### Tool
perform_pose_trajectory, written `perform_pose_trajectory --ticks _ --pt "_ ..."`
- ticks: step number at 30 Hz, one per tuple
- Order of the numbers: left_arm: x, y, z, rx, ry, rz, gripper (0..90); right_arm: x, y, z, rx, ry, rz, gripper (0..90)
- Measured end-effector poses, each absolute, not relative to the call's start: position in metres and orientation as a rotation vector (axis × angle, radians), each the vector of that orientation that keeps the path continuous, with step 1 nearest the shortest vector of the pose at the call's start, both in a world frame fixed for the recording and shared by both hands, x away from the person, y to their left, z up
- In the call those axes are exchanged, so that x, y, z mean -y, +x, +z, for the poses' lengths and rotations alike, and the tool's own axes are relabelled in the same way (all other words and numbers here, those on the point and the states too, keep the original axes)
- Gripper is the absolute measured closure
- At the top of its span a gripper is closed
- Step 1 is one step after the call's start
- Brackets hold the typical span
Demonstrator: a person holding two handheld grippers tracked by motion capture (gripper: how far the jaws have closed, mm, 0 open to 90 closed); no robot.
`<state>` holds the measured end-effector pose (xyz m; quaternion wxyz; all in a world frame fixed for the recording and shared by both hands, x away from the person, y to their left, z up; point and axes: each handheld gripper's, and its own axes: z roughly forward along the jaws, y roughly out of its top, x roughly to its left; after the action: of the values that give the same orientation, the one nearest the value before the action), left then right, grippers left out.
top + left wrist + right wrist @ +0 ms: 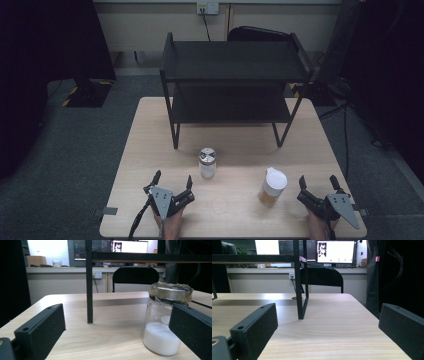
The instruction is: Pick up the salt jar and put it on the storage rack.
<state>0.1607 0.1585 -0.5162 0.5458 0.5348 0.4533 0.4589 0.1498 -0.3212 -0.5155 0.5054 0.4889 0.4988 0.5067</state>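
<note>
The left tool point(173, 183) gapes wide at the glass jar point(207, 163) at one o'clock — smooth, breakable — best gripped mid-body.

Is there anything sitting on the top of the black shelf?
No, in the high view the top of the black shelf is bare; the glass jar and the white-lidded cup stand on the table.
</note>
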Motion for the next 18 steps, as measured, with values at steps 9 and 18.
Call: perform_pose_trajectory --ticks 9,18 --pt "-0.159 0.161 -0.516 -1.060 1.279 1.092 0.0 0.321 0.150 -0.515 -1.203 1.180 1.223 0.7" --pt "-0.153 0.160 -0.506 -1.066 1.314 1.086 1.2 0.321 0.150 -0.515 -1.203 1.180 1.223 0.7"
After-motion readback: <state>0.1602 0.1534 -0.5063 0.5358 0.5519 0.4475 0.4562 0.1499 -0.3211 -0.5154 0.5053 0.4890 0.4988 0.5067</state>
